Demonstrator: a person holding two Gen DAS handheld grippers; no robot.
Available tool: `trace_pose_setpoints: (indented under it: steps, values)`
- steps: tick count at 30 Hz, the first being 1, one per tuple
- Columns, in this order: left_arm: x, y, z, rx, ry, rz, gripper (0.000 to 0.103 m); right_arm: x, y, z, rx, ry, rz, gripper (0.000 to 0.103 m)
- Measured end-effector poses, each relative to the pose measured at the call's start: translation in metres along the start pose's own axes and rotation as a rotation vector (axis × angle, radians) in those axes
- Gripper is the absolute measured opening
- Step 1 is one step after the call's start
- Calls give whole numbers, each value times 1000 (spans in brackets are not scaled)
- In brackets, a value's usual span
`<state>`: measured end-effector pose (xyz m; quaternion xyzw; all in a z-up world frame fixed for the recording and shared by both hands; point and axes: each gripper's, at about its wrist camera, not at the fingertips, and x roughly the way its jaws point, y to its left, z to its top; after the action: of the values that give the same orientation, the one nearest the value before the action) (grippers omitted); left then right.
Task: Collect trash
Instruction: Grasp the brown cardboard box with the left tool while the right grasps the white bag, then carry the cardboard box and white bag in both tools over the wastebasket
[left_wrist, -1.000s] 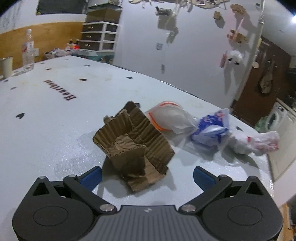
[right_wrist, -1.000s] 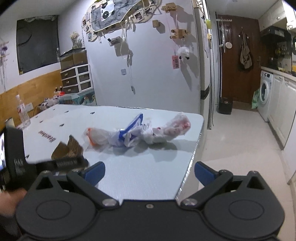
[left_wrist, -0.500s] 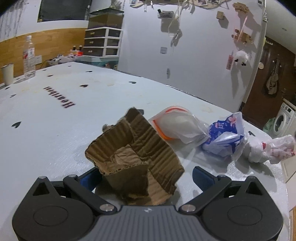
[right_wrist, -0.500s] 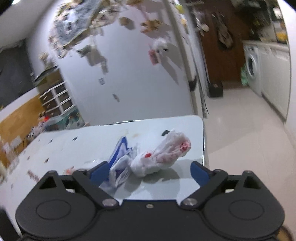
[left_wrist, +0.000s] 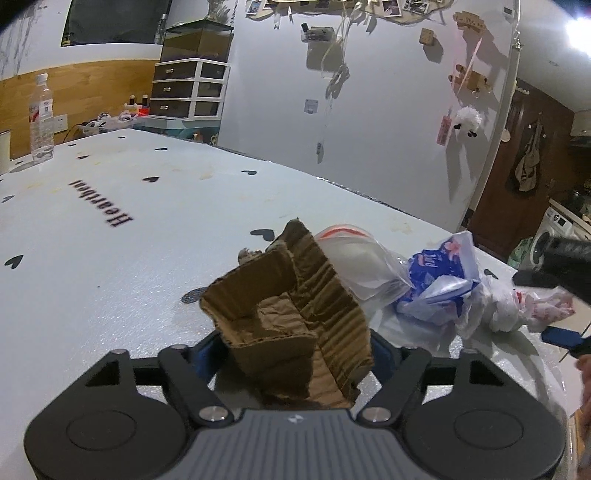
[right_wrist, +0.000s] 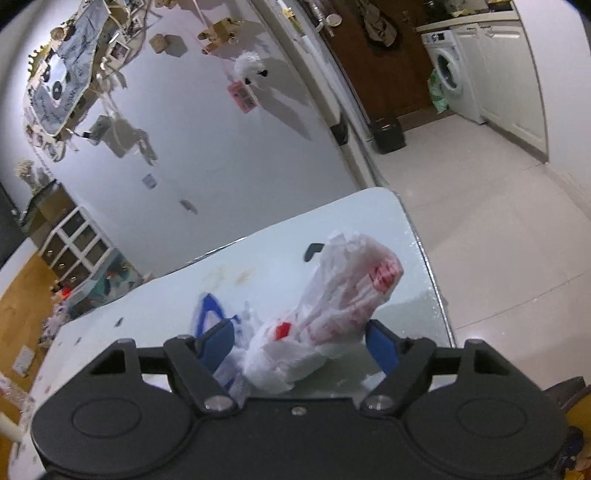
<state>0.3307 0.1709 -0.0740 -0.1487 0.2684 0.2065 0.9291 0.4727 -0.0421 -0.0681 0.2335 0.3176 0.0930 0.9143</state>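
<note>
A crumpled piece of brown corrugated cardboard (left_wrist: 295, 314) stands on the white table (left_wrist: 110, 258) between the blue pads of my left gripper (left_wrist: 293, 354), whose jaws are closing on it. To its right lie a clear zip bag (left_wrist: 354, 258) with an orange strip, a blue-and-white bag (left_wrist: 439, 280) and a white bag with red print (left_wrist: 535, 306). My right gripper (right_wrist: 299, 345) straddles the white red-printed bag (right_wrist: 343, 295), jaws closing, near the table's corner. The blue-and-white bag (right_wrist: 210, 310) lies at its left pad. The right gripper (left_wrist: 546, 306) shows at the left wrist view's right edge.
A water bottle (left_wrist: 41, 118) and a cup (left_wrist: 3, 147) stand at the table's far left. A drawer unit (left_wrist: 188, 88) sits by the wall behind. The table's rounded corner (right_wrist: 413, 229) drops to a tiled floor, with a washing machine (right_wrist: 447, 74) beyond.
Both grippers' jaws have narrowed. The left one moved forward so the cardboard sits between its pads. The right one rolled and swung over to the white red-printed bag at the table's corner.
</note>
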Motion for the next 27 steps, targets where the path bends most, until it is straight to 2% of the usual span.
trace_pose_setpoints:
  steps: [2, 3, 9, 10, 11, 12, 16, 27]
  values:
    - [-1, 1, -1, -11, -4, -17, 70, 7, -2, -1, 0, -1, -26, 60]
    - [-2, 2, -1, -17, -6, -24, 68, 10, -2, -1, 2, 2, -32, 55]
    - [-4, 2, -3, -32, -6, -63, 55, 6, -3, -1, -56, -5, -19, 42]
    - [-4, 3, -3, -39, -7, -68, 55, 3, 0, -3, -88, -8, -13, 39]
    - [-4, 4, -2, -46, -9, -72, 54, 1, 2, -4, -111, -10, -7, 30]
    - [-4, 5, -2, -53, -10, -76, 54, -2, 4, -6, -143, -12, -5, 26]
    - [-8, 6, -5, -68, -9, -104, 53, -18, 7, -17, -246, -9, -15, 24]
    - [-39, 10, -22, -20, -1, -136, 52, -72, -1, -38, -293, 21, 33, 21]
